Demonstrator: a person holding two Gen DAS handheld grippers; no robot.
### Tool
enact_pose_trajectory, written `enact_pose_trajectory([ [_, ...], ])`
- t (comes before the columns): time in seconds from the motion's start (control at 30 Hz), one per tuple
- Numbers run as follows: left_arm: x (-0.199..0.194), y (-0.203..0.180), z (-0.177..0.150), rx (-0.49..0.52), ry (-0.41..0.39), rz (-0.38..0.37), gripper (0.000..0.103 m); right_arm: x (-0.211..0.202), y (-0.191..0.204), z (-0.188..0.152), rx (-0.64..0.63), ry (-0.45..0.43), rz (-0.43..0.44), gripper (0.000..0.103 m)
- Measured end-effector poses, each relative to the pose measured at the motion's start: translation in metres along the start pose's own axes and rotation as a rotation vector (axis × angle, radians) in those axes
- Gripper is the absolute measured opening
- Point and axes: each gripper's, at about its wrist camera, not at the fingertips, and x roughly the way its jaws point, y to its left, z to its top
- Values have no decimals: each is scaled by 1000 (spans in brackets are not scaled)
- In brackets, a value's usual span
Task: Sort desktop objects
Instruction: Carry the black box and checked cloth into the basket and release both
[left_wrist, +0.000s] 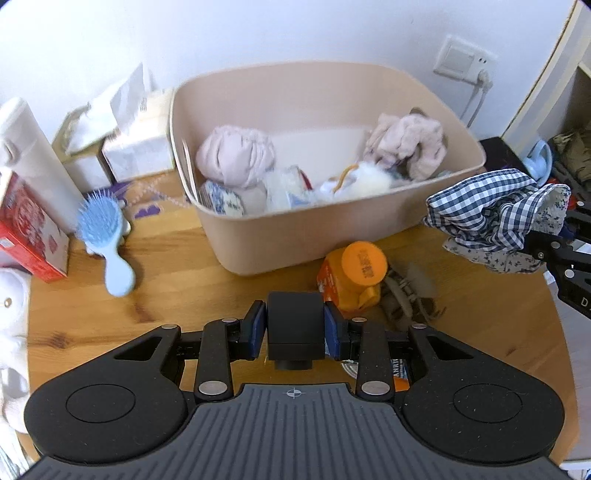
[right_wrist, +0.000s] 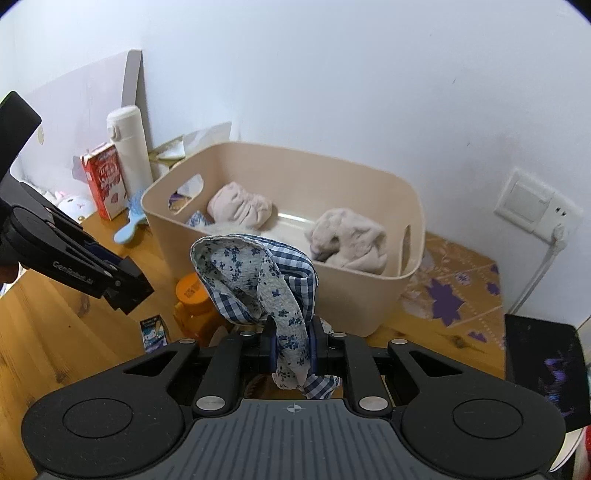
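My left gripper (left_wrist: 294, 325) is shut on a black boxy object (left_wrist: 294, 326) and holds it above the wooden table, in front of the beige bin (left_wrist: 280, 236). It shows from the side in the right wrist view (right_wrist: 129, 291). My right gripper (right_wrist: 291, 343) is shut on a blue checked and floral cloth (right_wrist: 258, 280), held up just in front of the bin (right_wrist: 369, 295). The cloth also shows at the right of the left wrist view (left_wrist: 495, 218). The bin holds pink cloths (left_wrist: 236, 155) and small items.
An orange-lidded jar (left_wrist: 360, 275) and a brown hair claw (left_wrist: 406, 295) lie before the bin. A blue hairbrush (left_wrist: 107, 236), a red carton (left_wrist: 26, 229), a white flask (left_wrist: 33, 158) and tissue boxes (left_wrist: 136, 147) stand at left. A wall socket (right_wrist: 535, 206) is at right.
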Motion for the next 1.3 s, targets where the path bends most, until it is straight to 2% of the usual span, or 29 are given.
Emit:
enact_pose_trajectory([
  [0.2, -28, -3, 15, 17, -75, -5, 33, -20, -6, 11, 0, -54, -39, 16],
  [0.4, -40, -5, 39, 27, -133, 8, 33, -31, -14, 27, -2, -106, -76, 16],
  [0.8, -31, -11, 79, 26, -190, 57, 33, -26, -28, 67, -31, -185, -106, 16],
  [1.03, -3, -13, 95, -1, -163, 87, 33, 2, -30, 82, -44, -178, -96, 16],
  [1.3, 37, -13, 98, -47, -61, 118, 34, 43, -31, 79, -42, -112, -77, 16],
])
